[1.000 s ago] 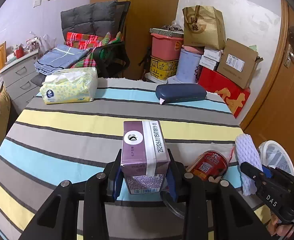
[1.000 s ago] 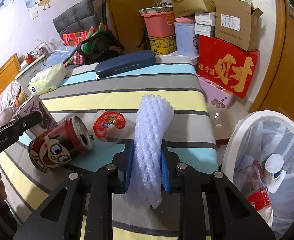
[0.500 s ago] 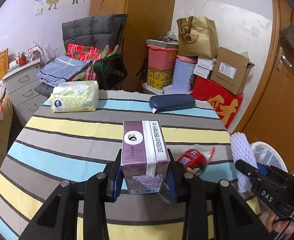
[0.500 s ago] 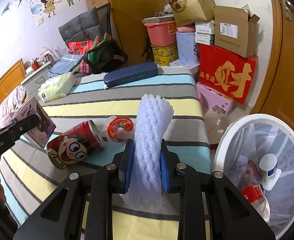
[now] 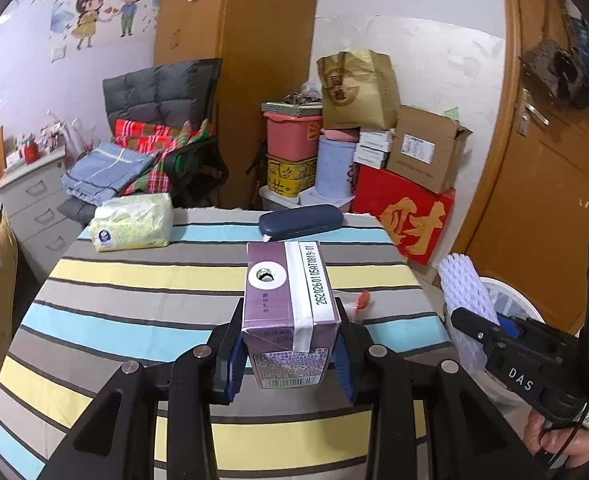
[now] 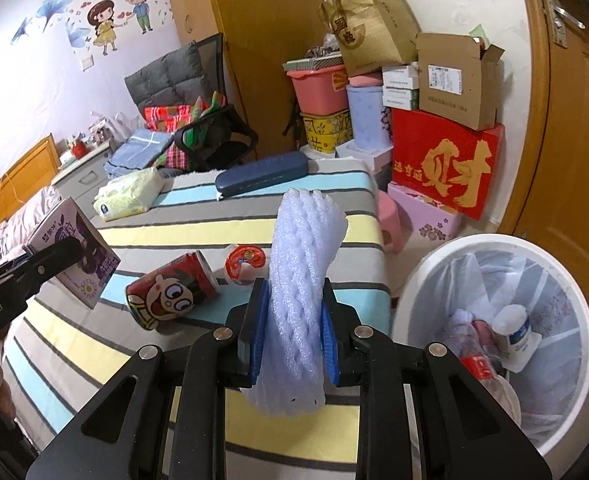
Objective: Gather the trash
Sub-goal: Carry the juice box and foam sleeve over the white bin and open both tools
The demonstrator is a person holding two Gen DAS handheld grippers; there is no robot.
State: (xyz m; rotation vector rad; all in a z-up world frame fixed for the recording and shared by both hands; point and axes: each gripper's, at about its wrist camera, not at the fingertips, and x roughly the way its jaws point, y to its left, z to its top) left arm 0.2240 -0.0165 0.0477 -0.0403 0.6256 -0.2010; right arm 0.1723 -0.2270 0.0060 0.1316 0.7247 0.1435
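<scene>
My left gripper (image 5: 290, 344) is shut on a purple drink carton (image 5: 288, 308), held above the striped table (image 5: 134, 304); the same carton (image 6: 74, 252) shows at the left of the right wrist view. My right gripper (image 6: 292, 328) is shut on a white foam fruit net (image 6: 302, 276), also seen as the foam net (image 5: 464, 296) at the right of the left wrist view. A red cartoon can (image 6: 170, 292) lies on its side on the table beside a small red-lidded cup (image 6: 246, 264). A white trash bin (image 6: 494, 340) with a plastic liner and several discarded items stands right of the table.
A tissue pack (image 5: 132, 224) and a dark blue case (image 5: 300, 222) lie at the table's far edge. Stacked boxes, tubs and a red carton (image 6: 446, 168) fill the corner behind. A pink stool (image 6: 390, 216) stands between table and boxes. A wooden door (image 6: 574, 120) is at the right.
Both grippers have risen with their loads, so the table and can sit lower and farther in view. More of the trash bin's inside shows in the right wrist view.
</scene>
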